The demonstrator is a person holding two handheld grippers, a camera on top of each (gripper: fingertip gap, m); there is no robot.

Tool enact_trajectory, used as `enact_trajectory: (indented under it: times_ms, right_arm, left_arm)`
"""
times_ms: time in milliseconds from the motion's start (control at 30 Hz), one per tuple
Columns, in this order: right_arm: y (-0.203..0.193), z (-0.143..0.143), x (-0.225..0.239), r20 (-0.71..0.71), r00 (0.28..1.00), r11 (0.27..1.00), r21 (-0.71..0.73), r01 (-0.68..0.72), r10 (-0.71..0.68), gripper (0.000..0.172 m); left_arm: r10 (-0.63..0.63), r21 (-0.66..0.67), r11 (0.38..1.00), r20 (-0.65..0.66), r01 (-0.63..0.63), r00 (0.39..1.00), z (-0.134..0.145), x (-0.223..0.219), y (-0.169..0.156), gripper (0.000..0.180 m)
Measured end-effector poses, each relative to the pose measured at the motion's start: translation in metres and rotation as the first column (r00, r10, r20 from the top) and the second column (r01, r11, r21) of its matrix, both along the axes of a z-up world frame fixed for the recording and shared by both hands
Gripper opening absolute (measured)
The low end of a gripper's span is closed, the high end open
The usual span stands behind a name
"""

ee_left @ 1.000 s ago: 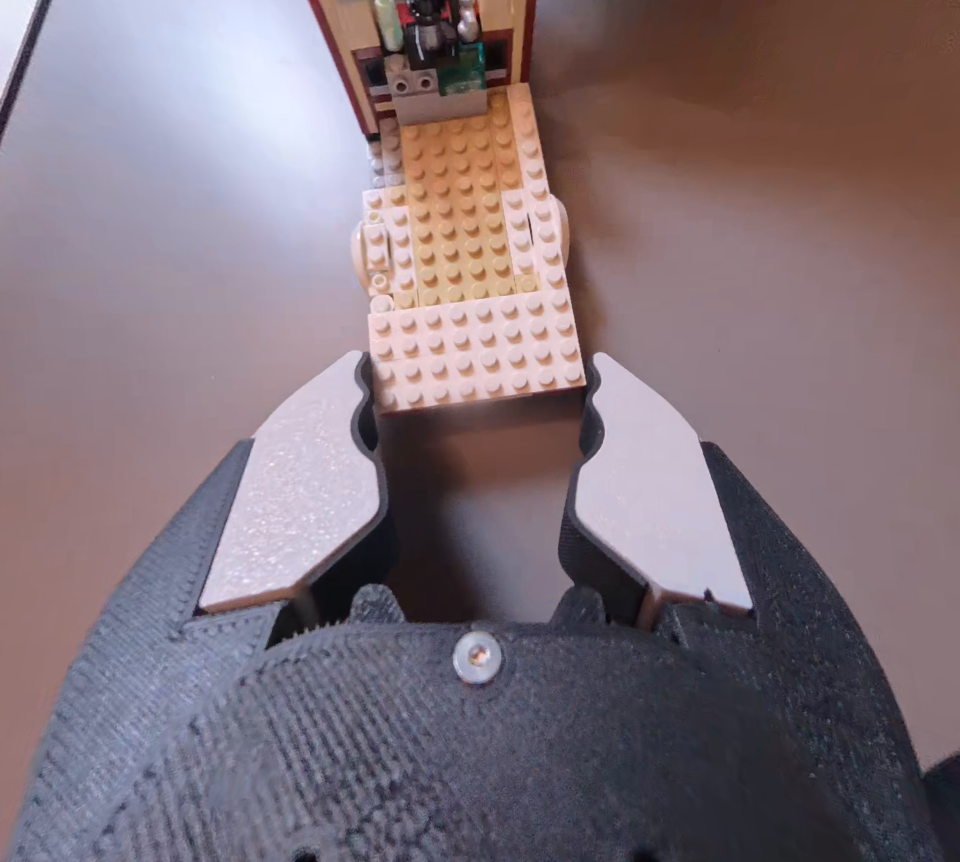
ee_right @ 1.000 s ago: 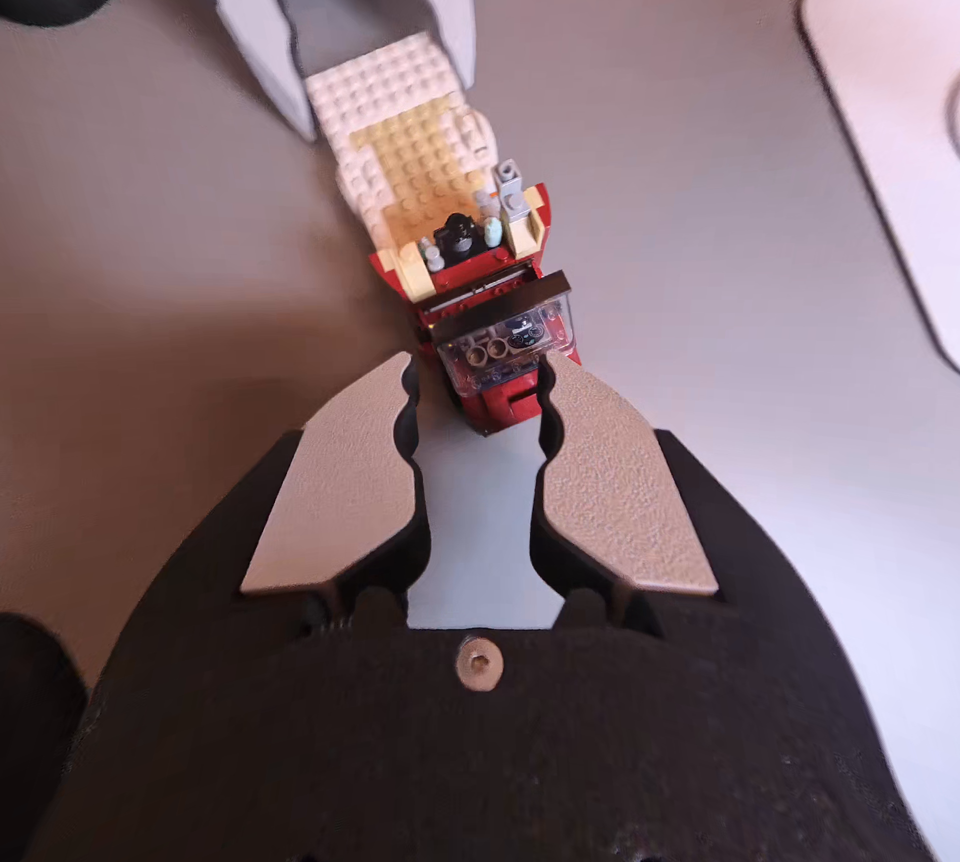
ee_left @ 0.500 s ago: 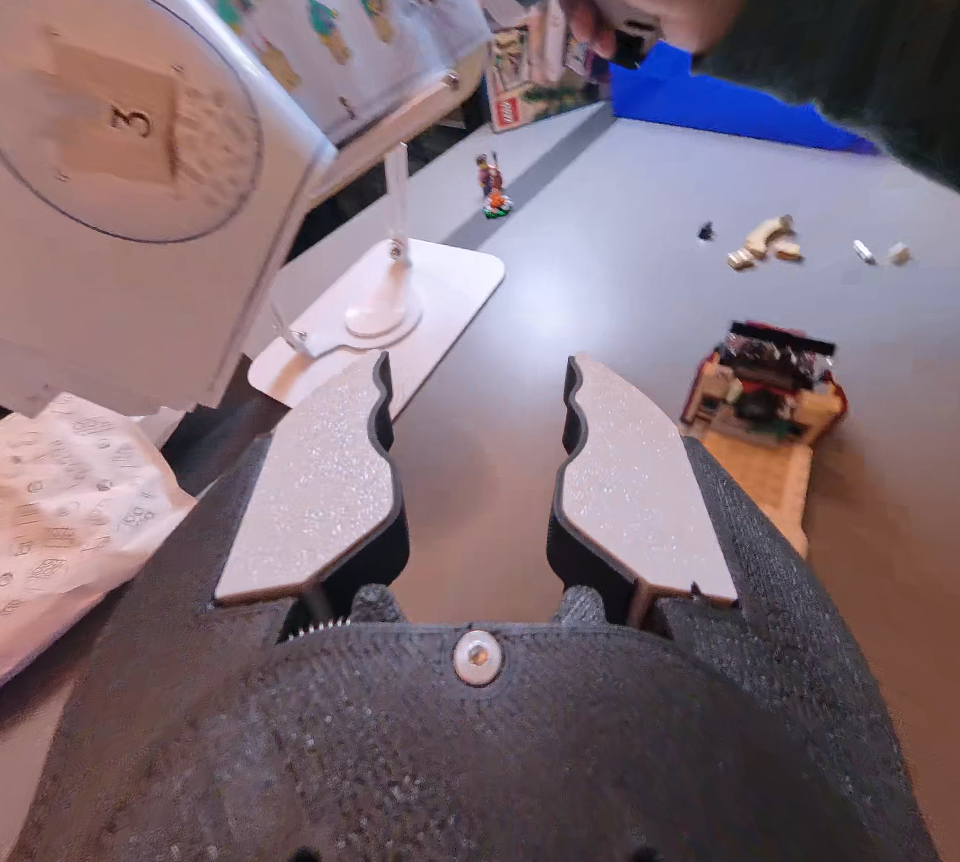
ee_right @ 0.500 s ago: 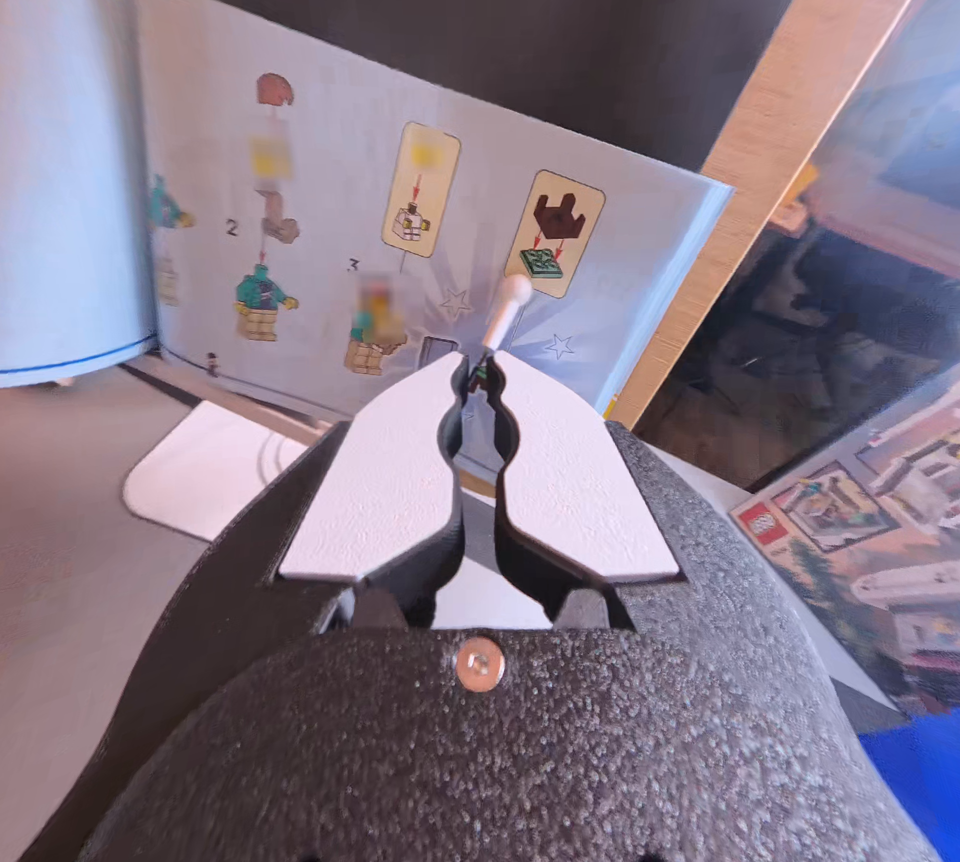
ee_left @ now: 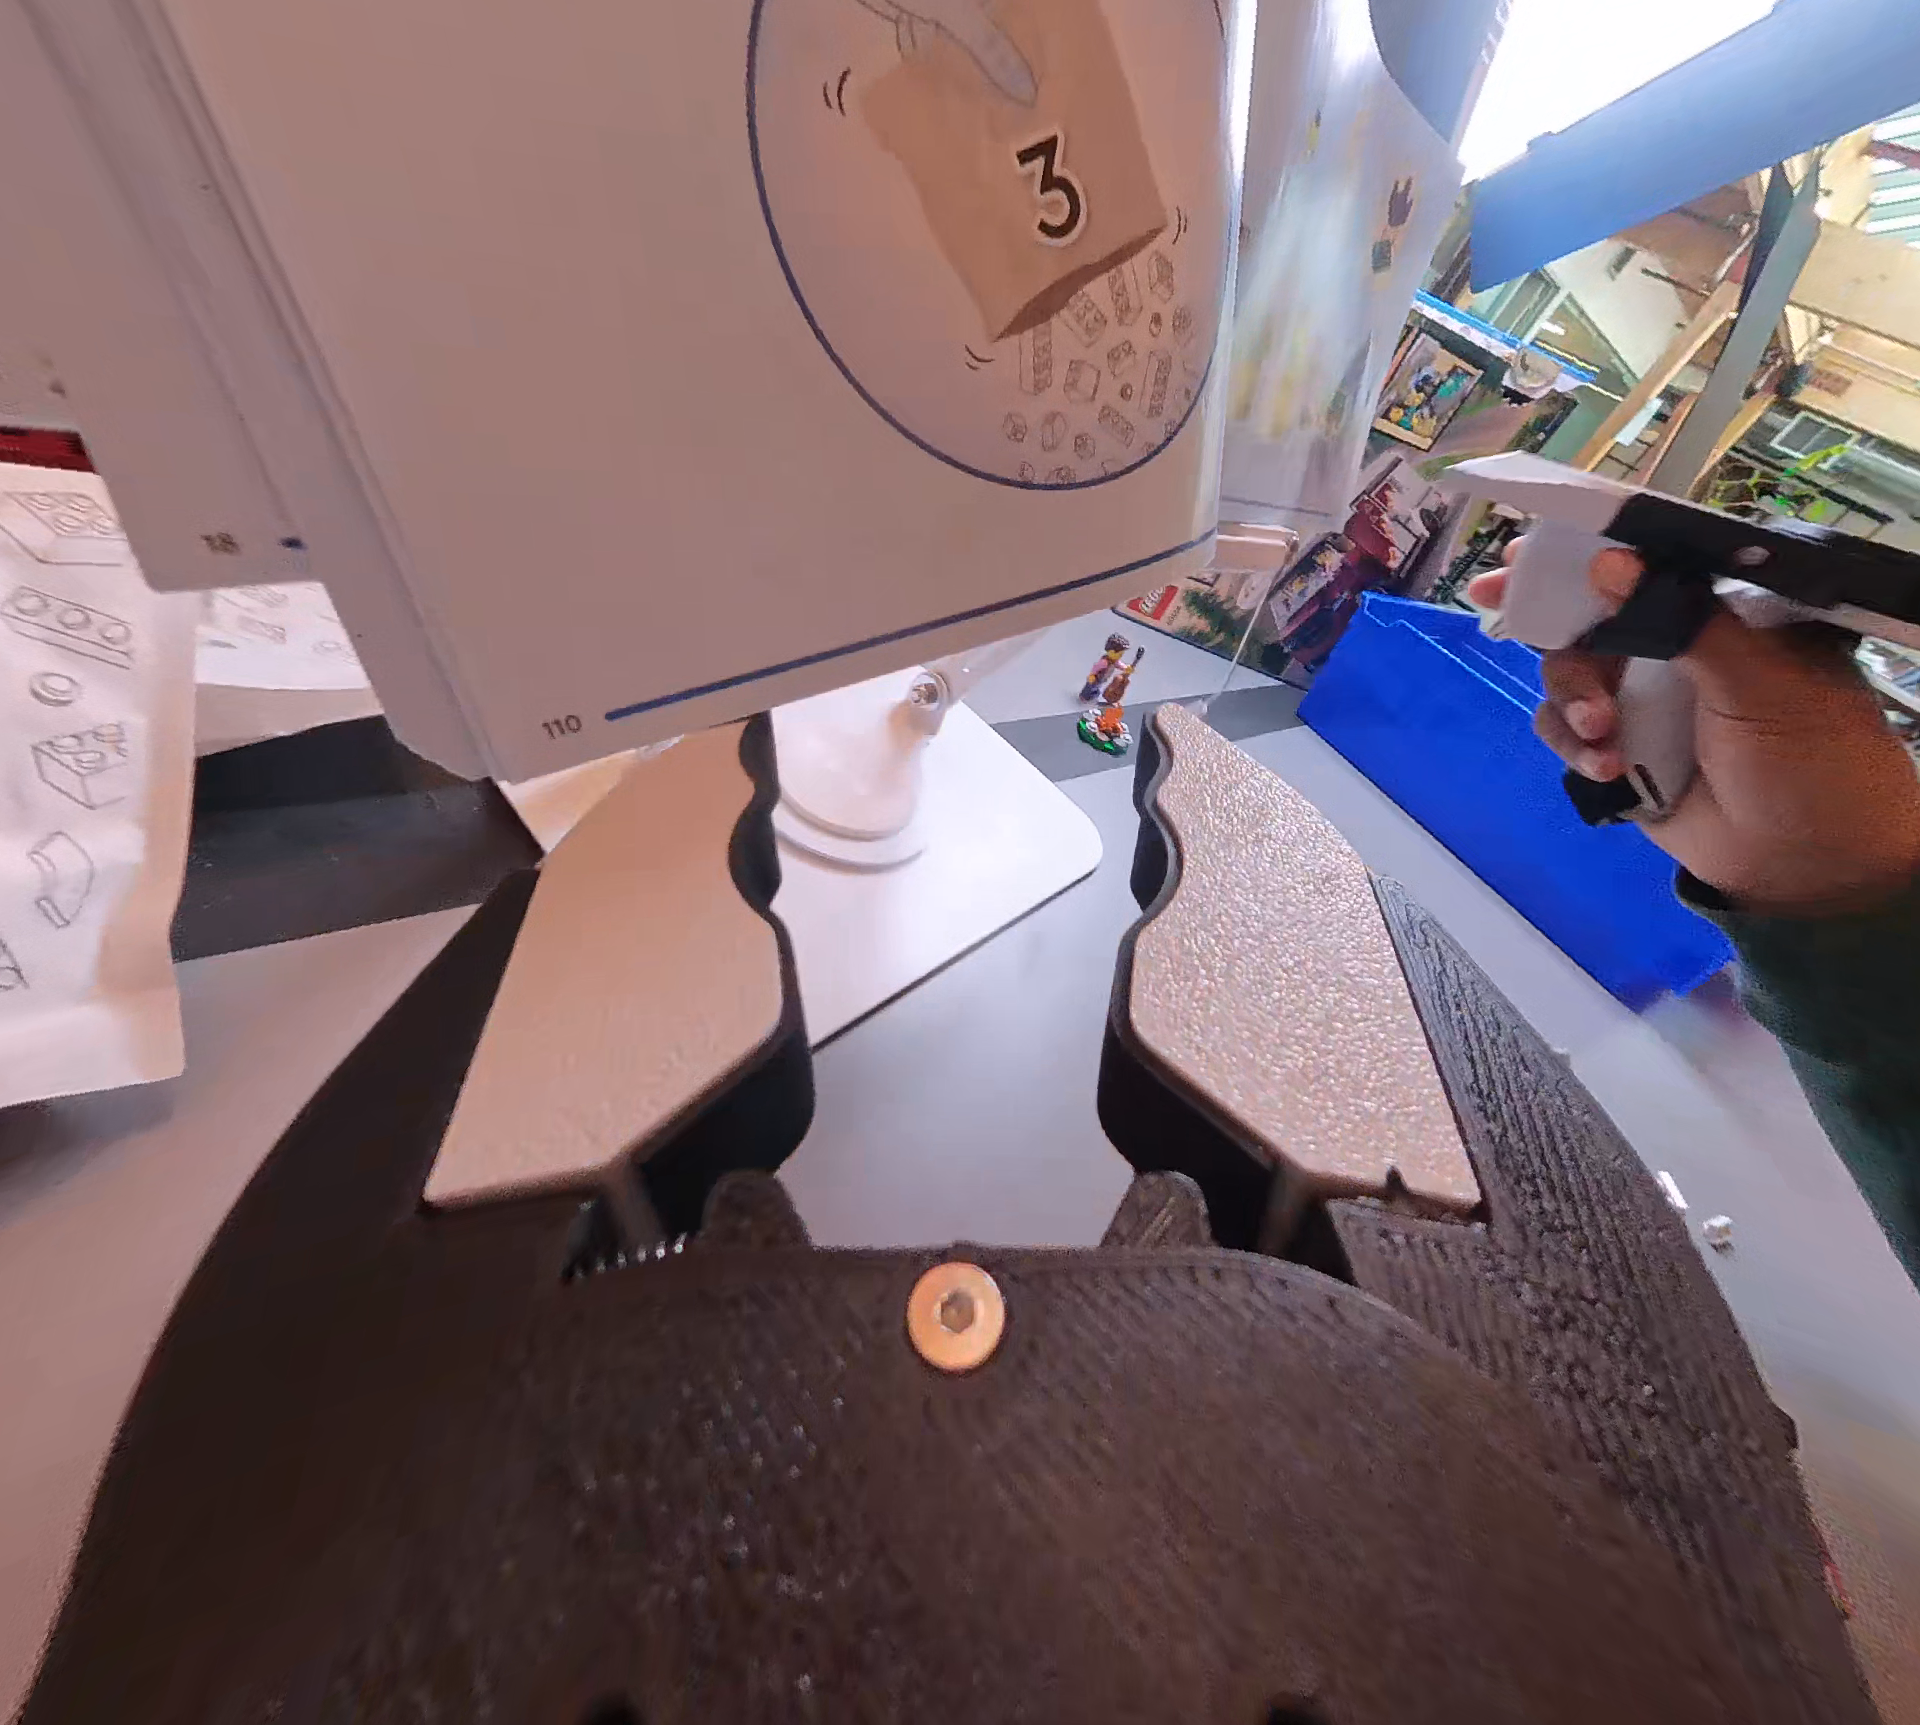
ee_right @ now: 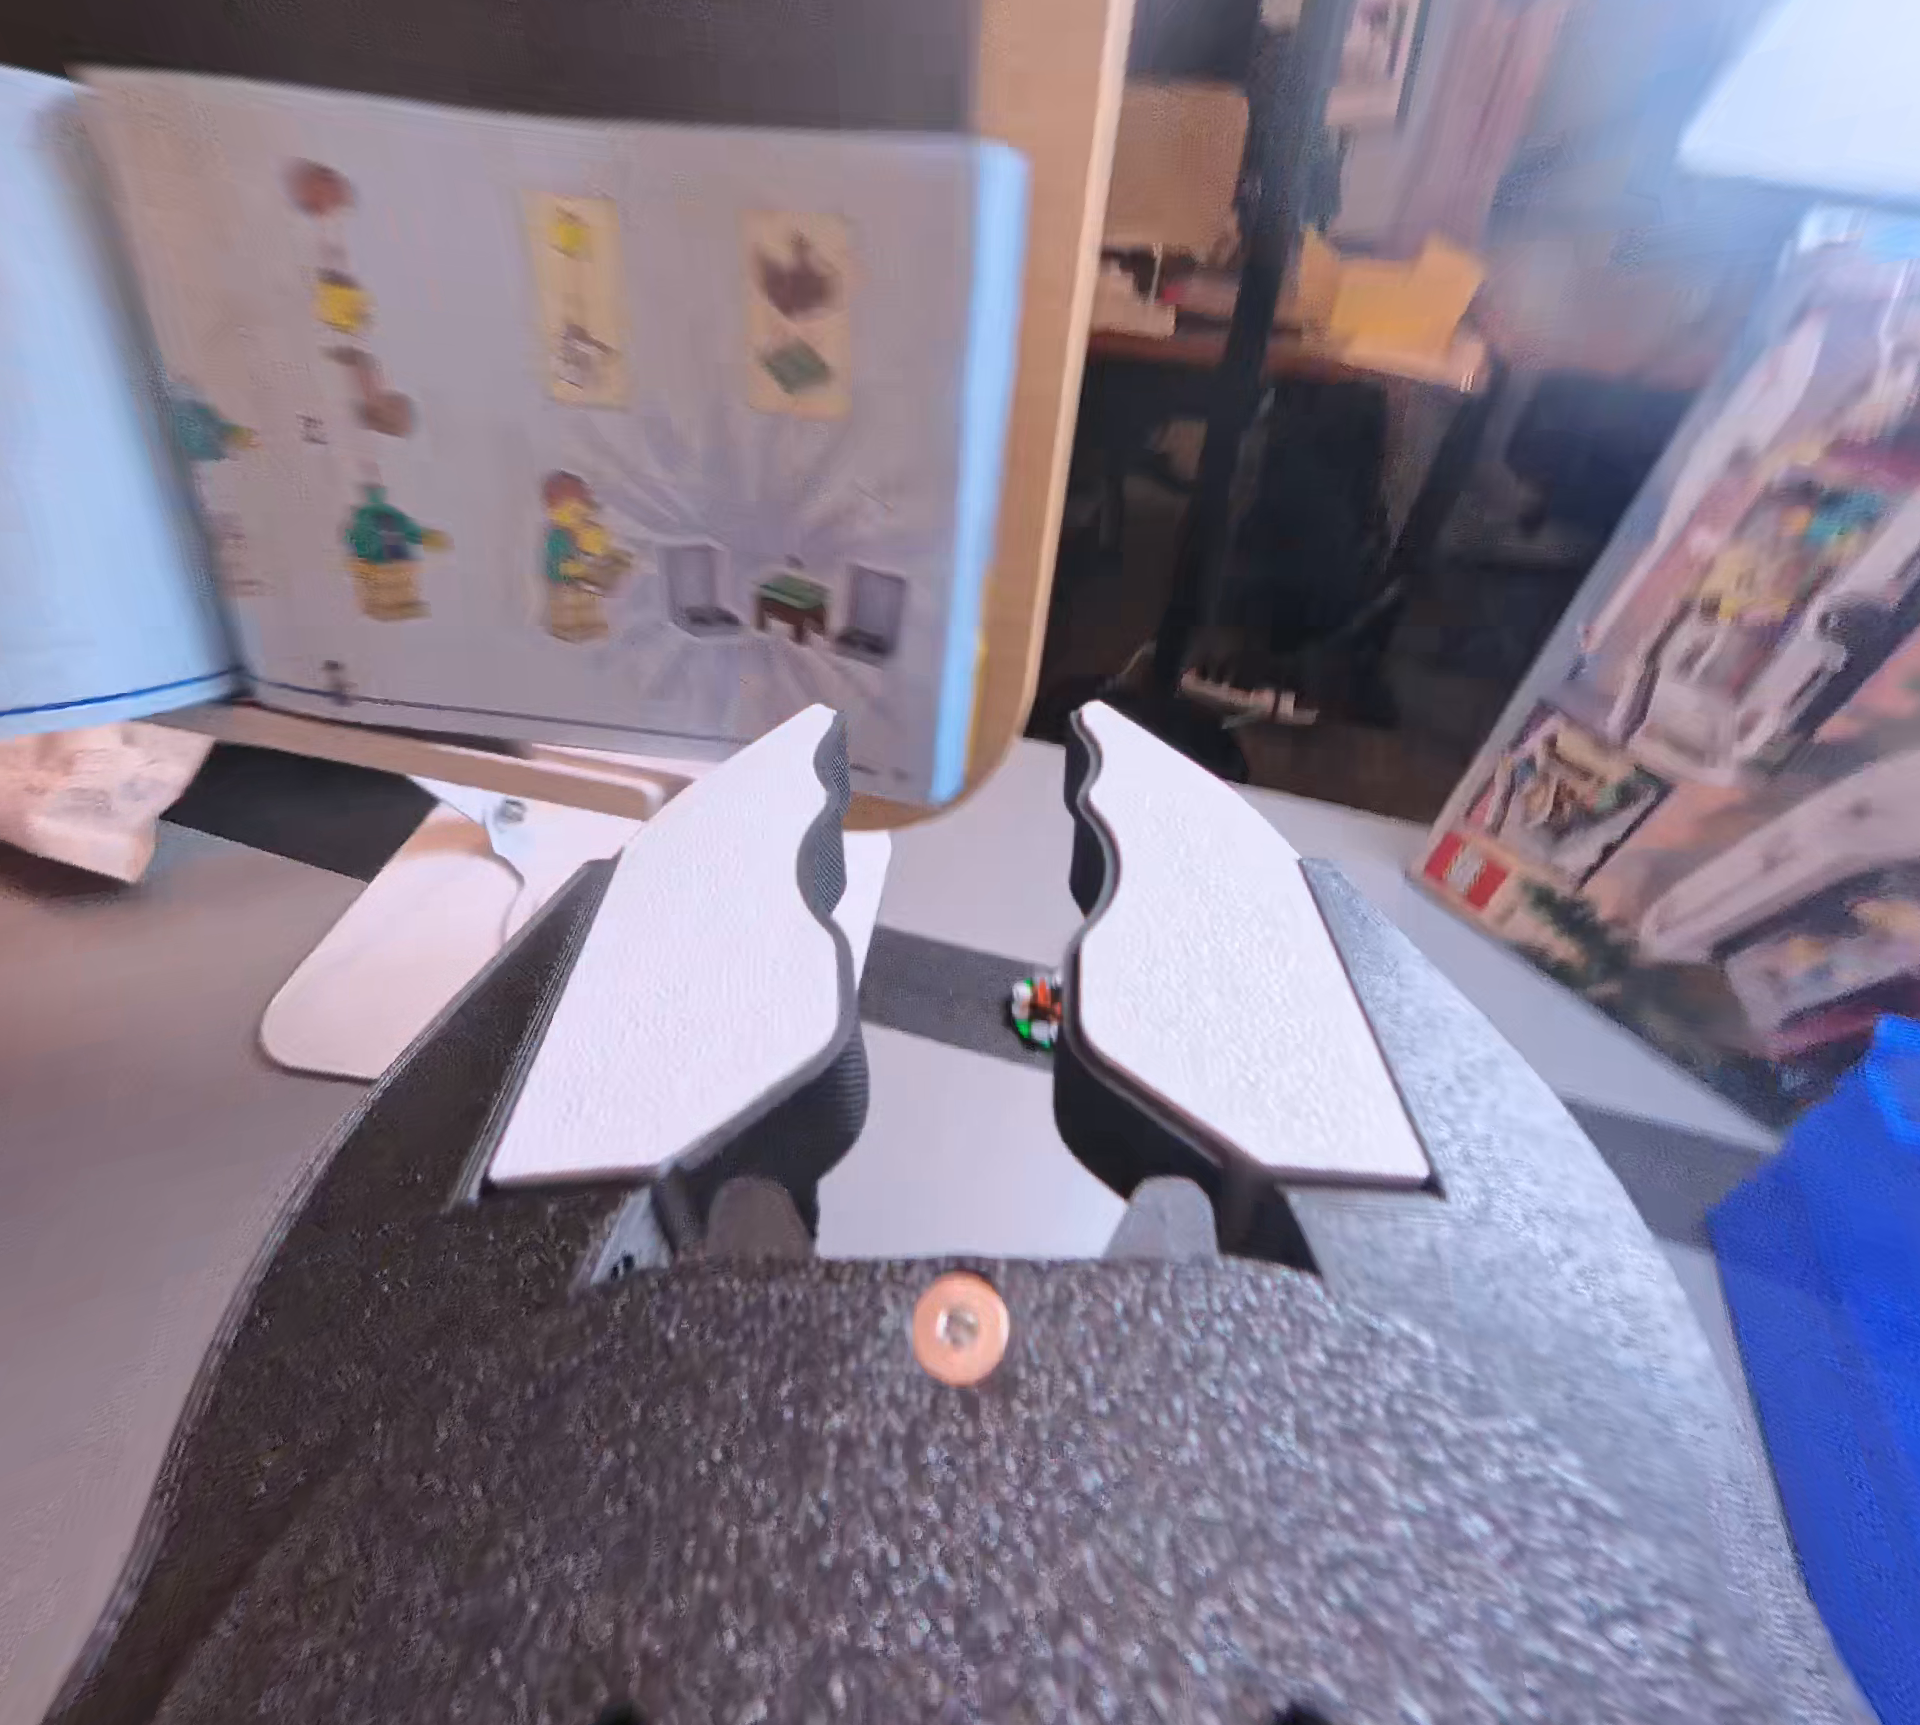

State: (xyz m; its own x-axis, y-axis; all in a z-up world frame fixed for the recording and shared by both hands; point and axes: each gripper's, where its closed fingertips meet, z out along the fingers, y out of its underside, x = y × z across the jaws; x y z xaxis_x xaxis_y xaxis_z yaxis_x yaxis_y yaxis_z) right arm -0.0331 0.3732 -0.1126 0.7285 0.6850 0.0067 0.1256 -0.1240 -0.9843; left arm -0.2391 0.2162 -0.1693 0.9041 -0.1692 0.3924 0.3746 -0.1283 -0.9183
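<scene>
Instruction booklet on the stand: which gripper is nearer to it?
Left. The left gripper sits under the booklet, at its lower edge; the right gripper hangs farther off to the side.

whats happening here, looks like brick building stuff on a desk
A person holds a two-finger gripper in each hand above a grey table, and both are open with nothing between the fingers. The left gripper points at the white stand under an open instruction booklet. The right gripper faces the booklet's edge, with a small green and orange brick piece on the table below it. A minifigure and a blue bin sit farther back.
</scene>
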Motion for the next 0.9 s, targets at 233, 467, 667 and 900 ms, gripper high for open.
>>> enact_trajectory:
  times_ms: [233,467,667,900]
  right_arm:
    - [-0.113,0.016,-0.133,0.232,0.924,0.918,0.188,-0.349,0.303,0.066]
    - [-0.099,0.019,-0.204,0.328,0.933,0.936,0.256,-0.241,0.151,0.055]
    - [-0.090,0.028,-0.187,0.241,0.961,0.925,0.319,-0.208,0.133,0.011]
    - [-0.079,0.023,-0.167,0.107,0.958,0.937,0.202,-0.284,0.267,0.009]
  left_arm:
    - [0.070,0.053,0.996,-0.060,-0.067,0.996,0.006,-0.016,-0.002,0.065]
    - [0.093,0.100,0.992,-0.130,-0.080,0.987,0.015,-0.016,-0.009,0.062]
    - [0.176,0.168,0.976,-0.215,-0.141,0.961,0.034,-0.027,-0.019,0.059]
    - [0.170,0.201,0.973,-0.285,-0.115,0.943,0.060,-0.024,-0.011,0.065]
